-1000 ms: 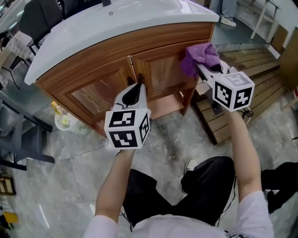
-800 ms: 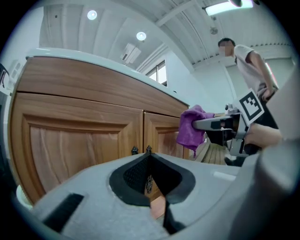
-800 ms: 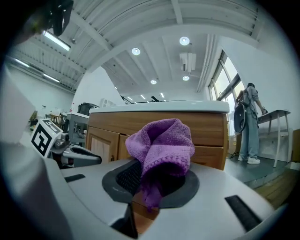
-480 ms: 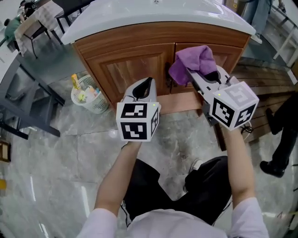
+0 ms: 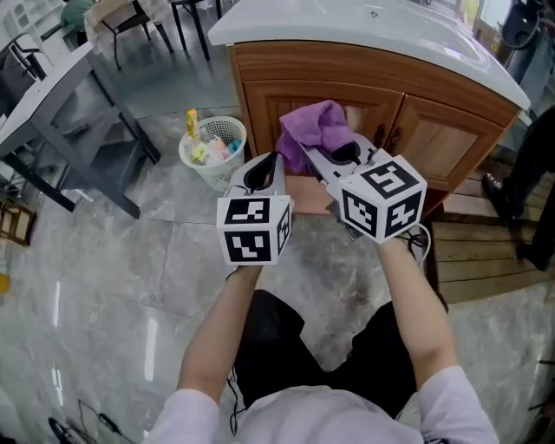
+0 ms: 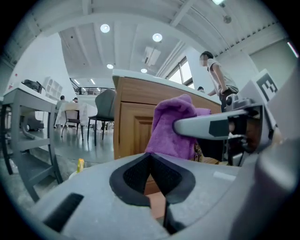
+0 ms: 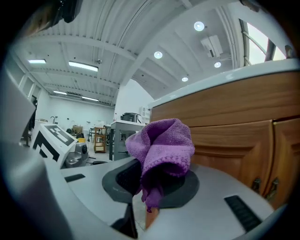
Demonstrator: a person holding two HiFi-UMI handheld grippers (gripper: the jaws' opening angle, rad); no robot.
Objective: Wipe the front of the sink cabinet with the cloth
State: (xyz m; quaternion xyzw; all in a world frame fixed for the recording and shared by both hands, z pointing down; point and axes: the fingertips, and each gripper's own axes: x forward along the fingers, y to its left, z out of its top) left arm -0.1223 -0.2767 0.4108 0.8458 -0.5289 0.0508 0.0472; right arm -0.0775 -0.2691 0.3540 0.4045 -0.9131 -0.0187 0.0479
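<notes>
Cloth (image 5: 316,132): purple, bunched, held in the right claw (image 5: 334,159). In the right gripper view we see the cloth (image 7: 163,145) caught between the two jaws. They close on a lower fold, and the rest puffs up above the pads. From the head view it lies in front of the left door of the sink cabinet (image 5: 434,130), below the white sink top (image 5: 373,26). We cannot tell whether it touches the wood.

Right arm: right forearm (image 5: 416,303) stretched forward and angled toward the person's left. The claw points at the cabinet front, and the right marker cube (image 5: 382,196) faces up toward the head camera.

Left arm: left forearm (image 5: 227,321) stretched nearly straight ahead, with the left marker cube (image 5: 253,228) near the right one. The left claw (image 5: 264,172) points at the cabinet's lower edge, just beside the cloth. In the left gripper view the left claw (image 6: 150,159) has its pads pressed together with nothing between them. The cloth (image 6: 174,125) and one finger of the right claw cross beyond its tips.

Also noted: a white waste basket (image 5: 212,143) on the grey marbled floor (image 5: 113,260), left of the cabinet.
</notes>
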